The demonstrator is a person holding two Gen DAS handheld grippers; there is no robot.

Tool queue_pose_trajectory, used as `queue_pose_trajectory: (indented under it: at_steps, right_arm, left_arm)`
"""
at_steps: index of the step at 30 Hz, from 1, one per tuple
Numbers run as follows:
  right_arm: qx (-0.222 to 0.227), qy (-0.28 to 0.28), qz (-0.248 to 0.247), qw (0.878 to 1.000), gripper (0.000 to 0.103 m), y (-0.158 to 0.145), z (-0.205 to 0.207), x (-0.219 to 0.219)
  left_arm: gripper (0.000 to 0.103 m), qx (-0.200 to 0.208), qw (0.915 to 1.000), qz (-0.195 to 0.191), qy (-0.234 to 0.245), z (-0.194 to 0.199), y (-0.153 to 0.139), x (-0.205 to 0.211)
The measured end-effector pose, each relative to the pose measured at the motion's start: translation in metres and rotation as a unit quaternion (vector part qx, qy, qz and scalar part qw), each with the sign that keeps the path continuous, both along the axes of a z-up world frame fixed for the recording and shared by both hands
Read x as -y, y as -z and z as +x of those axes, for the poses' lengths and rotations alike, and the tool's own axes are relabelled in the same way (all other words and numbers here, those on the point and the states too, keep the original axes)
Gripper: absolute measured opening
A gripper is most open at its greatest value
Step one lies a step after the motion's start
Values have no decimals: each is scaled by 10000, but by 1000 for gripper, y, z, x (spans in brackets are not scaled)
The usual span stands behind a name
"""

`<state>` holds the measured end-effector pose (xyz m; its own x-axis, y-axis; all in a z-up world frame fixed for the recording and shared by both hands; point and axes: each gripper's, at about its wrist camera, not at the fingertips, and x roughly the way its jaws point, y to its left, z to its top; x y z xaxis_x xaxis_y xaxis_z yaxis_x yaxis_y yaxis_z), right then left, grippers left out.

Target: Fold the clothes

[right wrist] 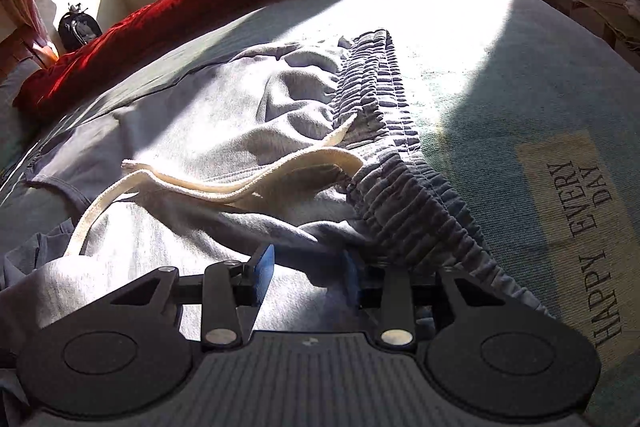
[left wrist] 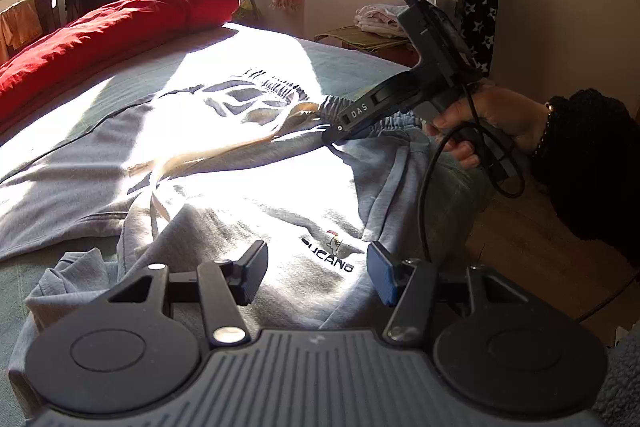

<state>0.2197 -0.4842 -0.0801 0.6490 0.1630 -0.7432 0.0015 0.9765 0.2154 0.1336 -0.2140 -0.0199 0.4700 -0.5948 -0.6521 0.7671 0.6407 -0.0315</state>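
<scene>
A long red pillow (left wrist: 120, 23) lay along the far left side of the bed (right wrist: 500, 75). Next to it, in the sun, the grey sweatpants (left wrist: 256, 195) were spread on the bed, not folded neat. They were bunched and wrinkled, and one part drooped over the bed edge. A cream drawstring (right wrist: 224, 187) lay loose in loops across the cloth.

The left gripper (left wrist: 316, 273) hung low over the pants, just by a small dark logo (left wrist: 330, 255). Its jaws were wide apart and held nothing.

Further right, the stretchy waistband (right wrist: 384, 131) ran in a wavy line. The right gripper (right wrist: 308, 279) was down at the near end of that waistband. Its jaws were apart, with a fold of grey cloth lying between the blue pads (right wrist: 264, 277). I could not tell if the cloth was pinched yet. A hand (left wrist: 484, 123) in a dark sleeve held that tool.

To do this well, each gripper should grab one end of the waistband, get a thick bite of cloth, and pull it flat. The drawstring should be kept out of the jaws. Then the legs could be laid one on the other.
</scene>
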Motion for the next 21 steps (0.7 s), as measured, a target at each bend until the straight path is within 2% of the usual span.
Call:
queue_pose_trajectory:
  at_steps: [2, 4, 5, 8, 10, 13, 16, 19, 21]
  right_arm:
    - [73, -29, -144, 9999, 19, -8, -12, 0]
    - [148, -96, -214, 9996, 24, -18, -25, 0]
    - [216, -243, -236, 9992, 27, -25, -33, -4]
    - [347, -840, -147, 9957, 27, -42, -58, -21]
    - [260, -1235, -166, 9919, 27, -45, -72, -38]
    - [-124, -1566, -493, 9863, 29, -28, -85, -60]
    - [-480, -1451, -711, 9857, 31, -9, -92, -62]
    - [-398, -1163, -551, 9909, 36, -18, -100, -56]
    - [-233, -1007, -476, 9935, 45, -29, -103, -56]
  left_arm:
    - [56, 15, 9999, 46, -90, 0, 1, -5]
    - [56, 31, 9998, 93, -180, 1, 1, -11]
    - [56, 38, 9997, 116, -225, 1, 2, -14]
    - [58, 61, 9992, 186, -360, 2, 3, -22]
    - [60, 76, 9987, 232, -450, 2, 3, -27]
    - [60, 118, 9979, 298, -569, 0, 2, -37]
    - [60, 176, 9969, 362, -674, -5, -2, -49]
    - [60, 150, 9960, 377, -800, -8, -4, -65]
    - [60, 131, 9952, 373, -892, -9, -6, -75]
